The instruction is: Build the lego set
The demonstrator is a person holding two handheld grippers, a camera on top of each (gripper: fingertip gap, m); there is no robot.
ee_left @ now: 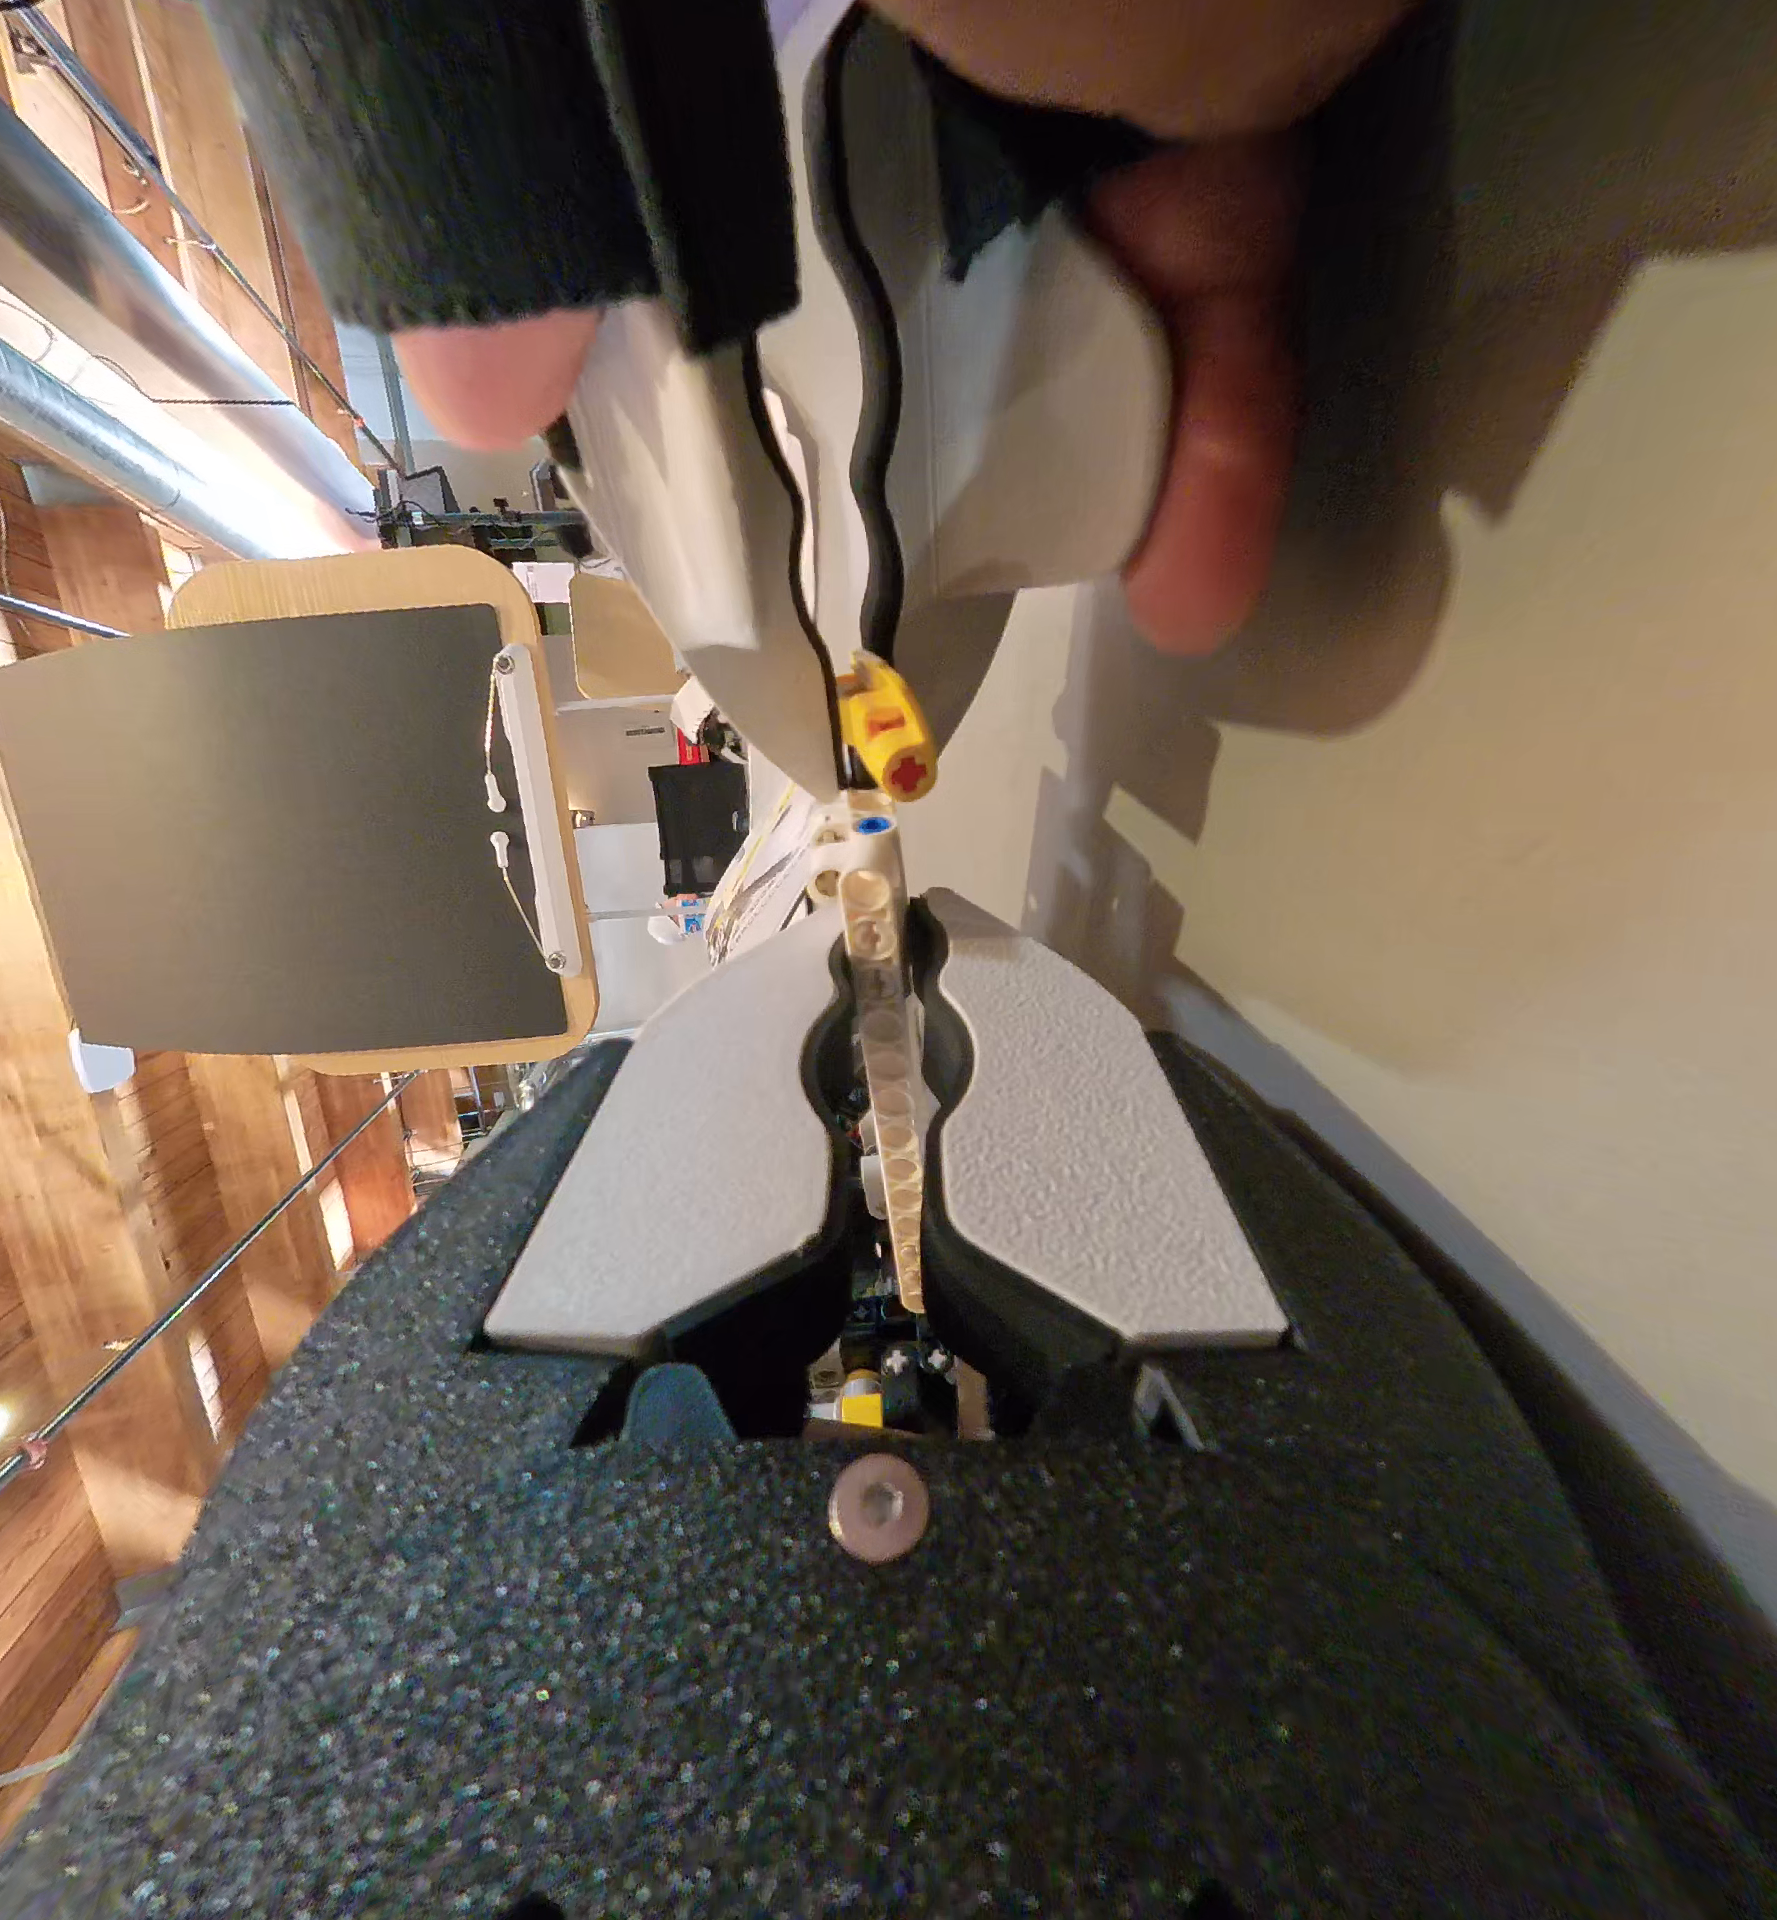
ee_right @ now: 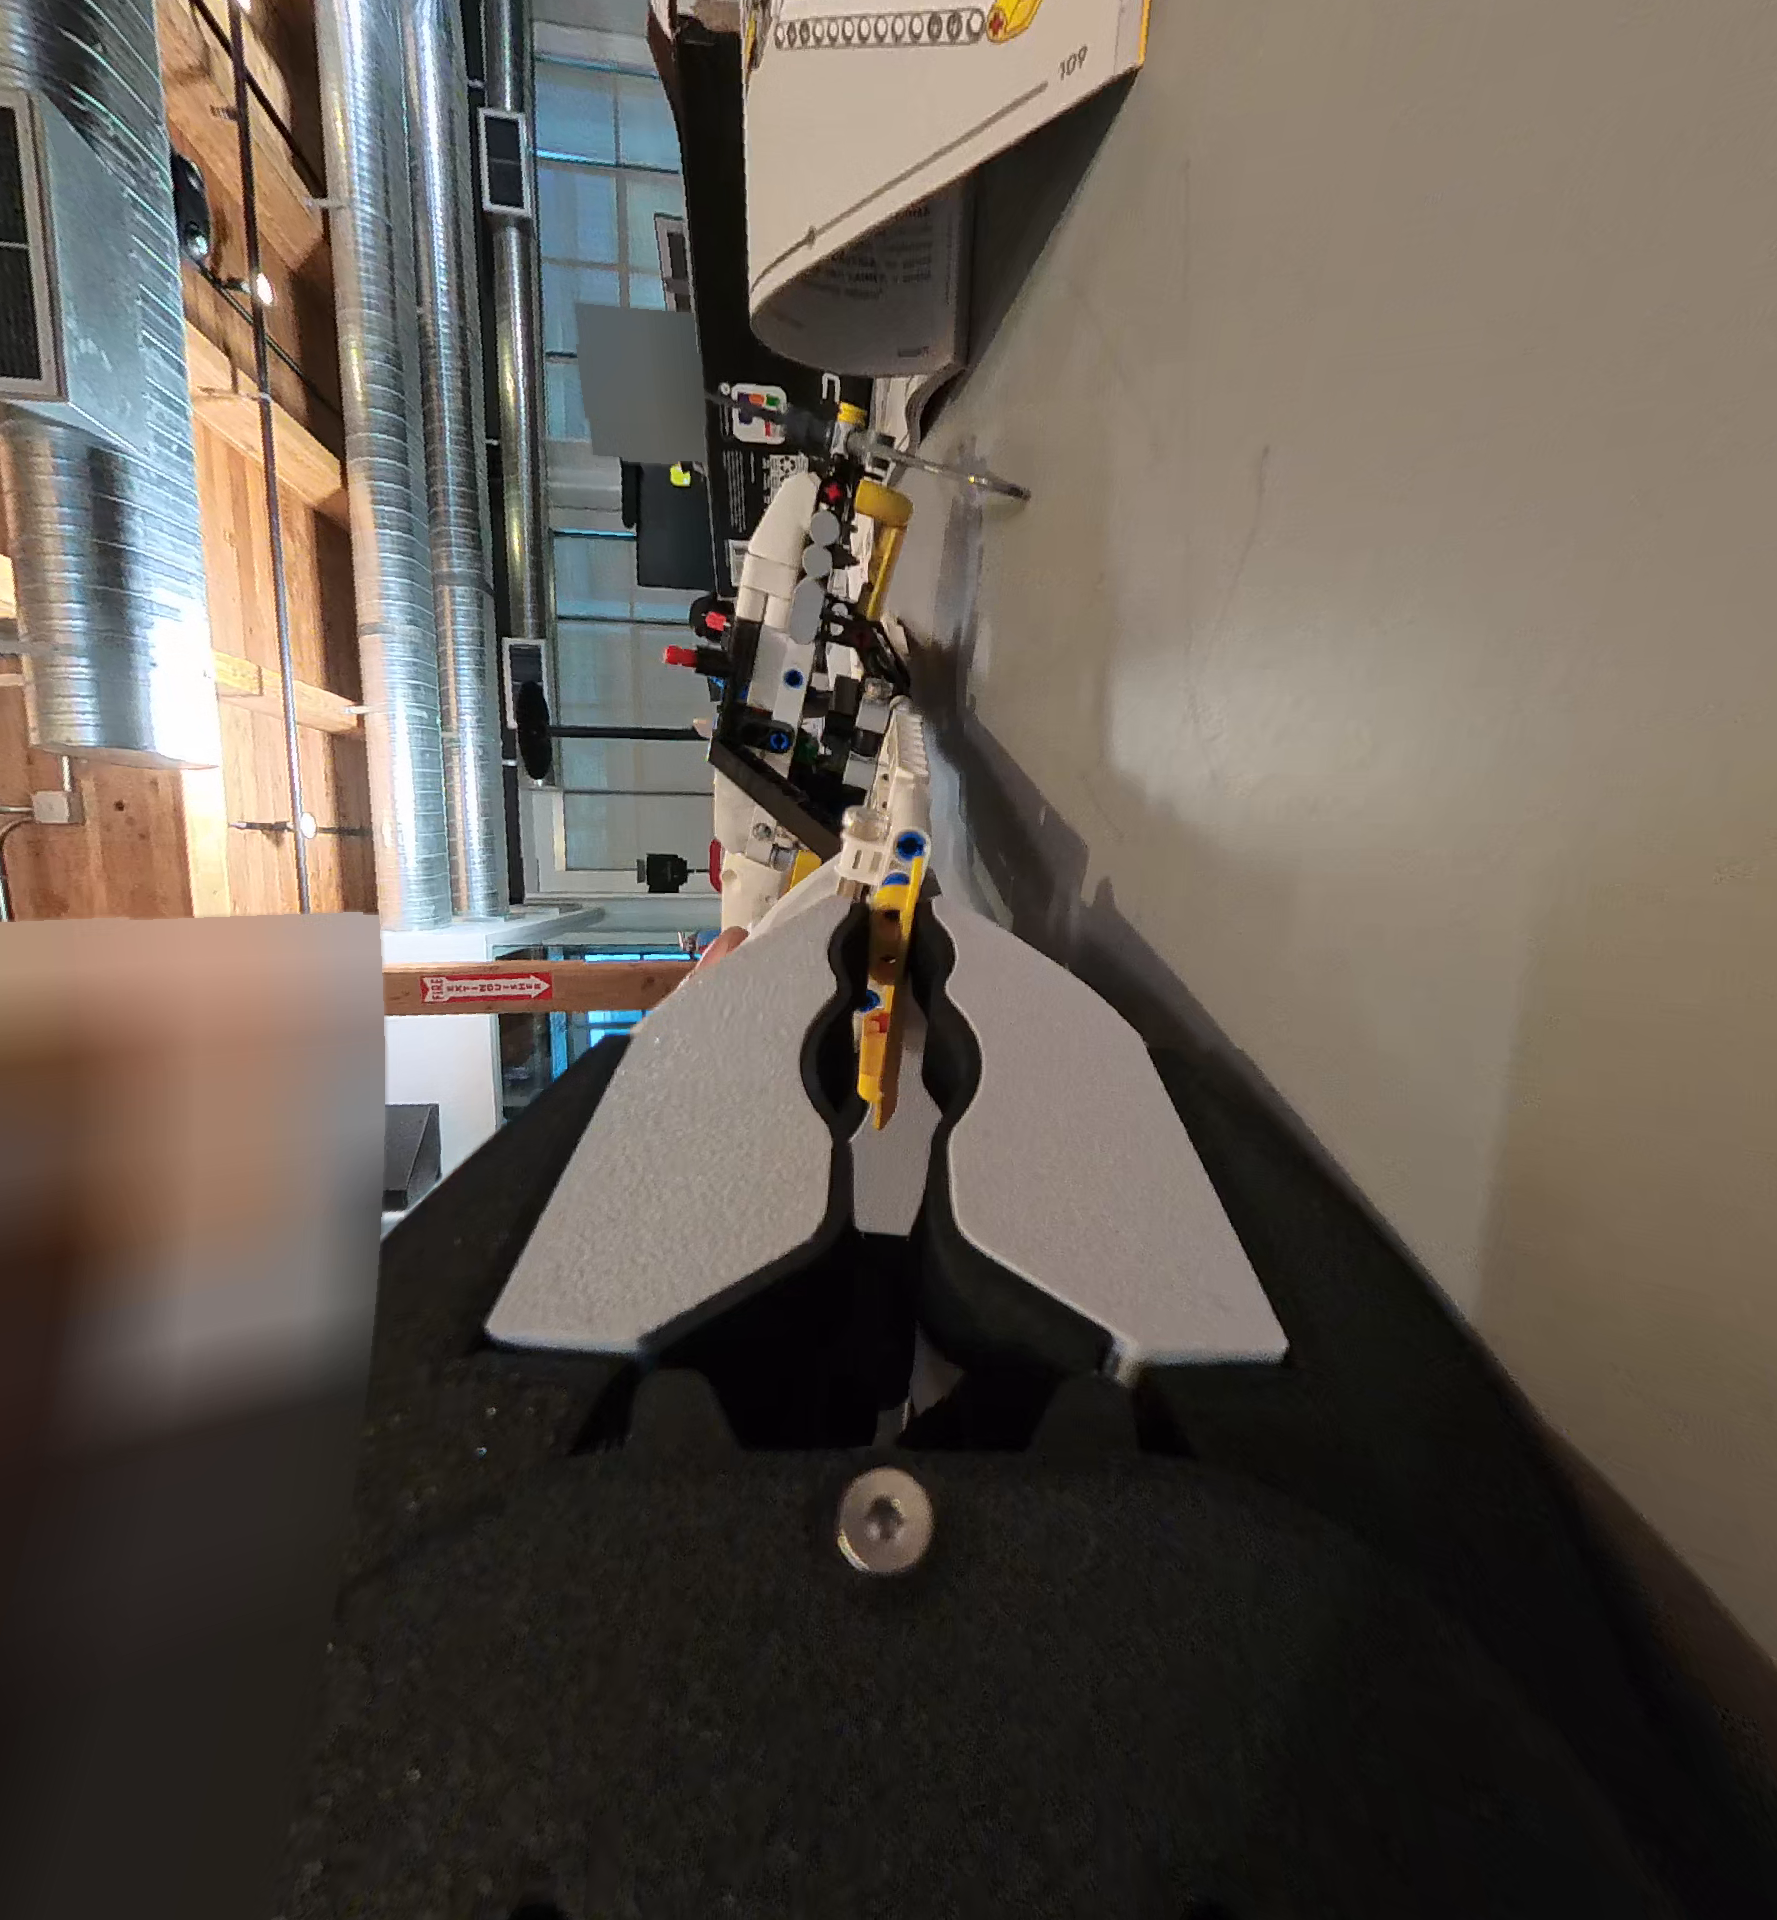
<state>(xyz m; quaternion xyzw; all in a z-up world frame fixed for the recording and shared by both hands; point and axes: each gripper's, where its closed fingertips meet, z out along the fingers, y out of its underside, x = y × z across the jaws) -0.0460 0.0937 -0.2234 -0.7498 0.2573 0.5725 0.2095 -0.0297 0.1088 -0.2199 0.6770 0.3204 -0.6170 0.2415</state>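
Left gripper [ee_left: 879, 935] clamped on stiff, light tan beam [ee_left: 889, 1081]; right gripper [ee_right: 889, 925] clamped on small yellow piece [ee_right: 882, 1023], at beam's 12 o'clock. Rigid plastic; pinch flat faces.

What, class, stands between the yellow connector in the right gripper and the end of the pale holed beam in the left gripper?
Nothing visible: the yellow connector, clamped by the right gripper, sits right at the tip of the pale holed beam clamped in the left gripper.

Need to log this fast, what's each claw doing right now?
Left claw: shut on tan holed beam.
Right claw: shut on yellow piece.
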